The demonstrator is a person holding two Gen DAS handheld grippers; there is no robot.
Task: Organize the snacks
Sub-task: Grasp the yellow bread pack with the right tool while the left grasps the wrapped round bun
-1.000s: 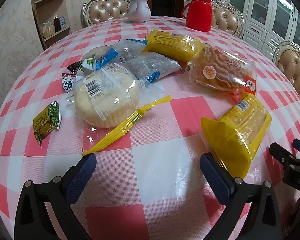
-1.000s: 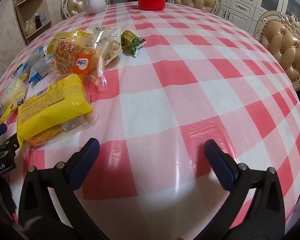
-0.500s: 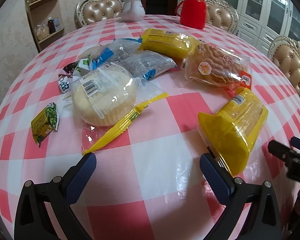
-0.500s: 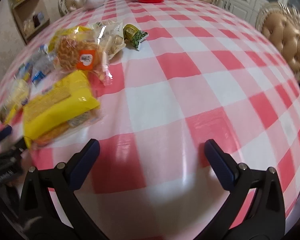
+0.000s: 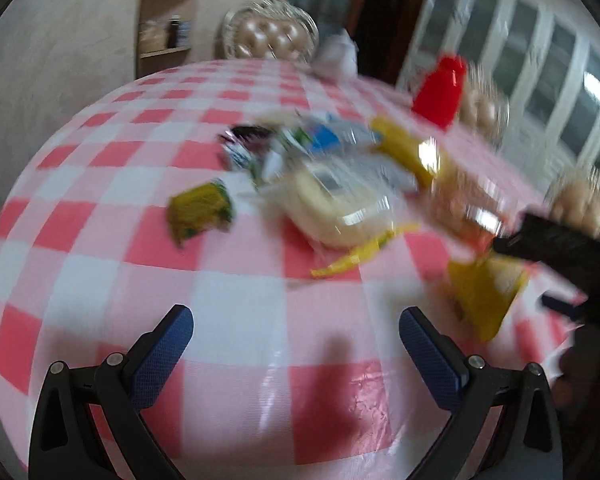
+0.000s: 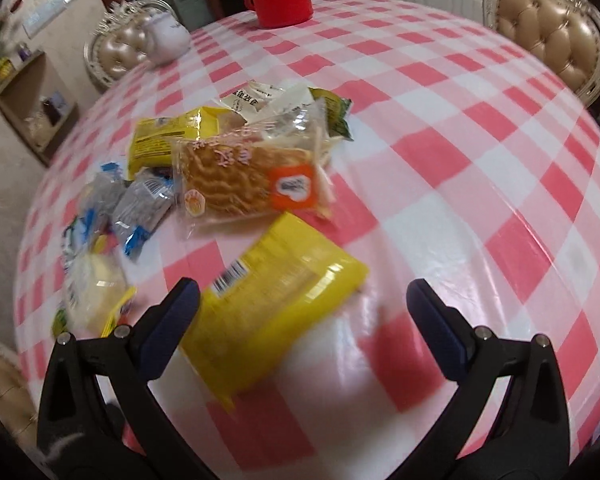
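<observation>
The near yellow packet [image 6: 276,300] is lying flat on the checked tablecloth [image 6: 480,184], its near end sitting between the spread fingers of the right gripper [image 6: 302,324], untouched. At 11 o'clock the noodle pack [image 6: 244,176] is overlapping the heap. From 1 to 4 o'clock bare cloth is running to the edge. The left gripper [image 5: 296,346] is hanging wide open over empty cloth; its view is blurred, so the round cake [image 5: 336,208] is probably at 12 o'clock.
</observation>
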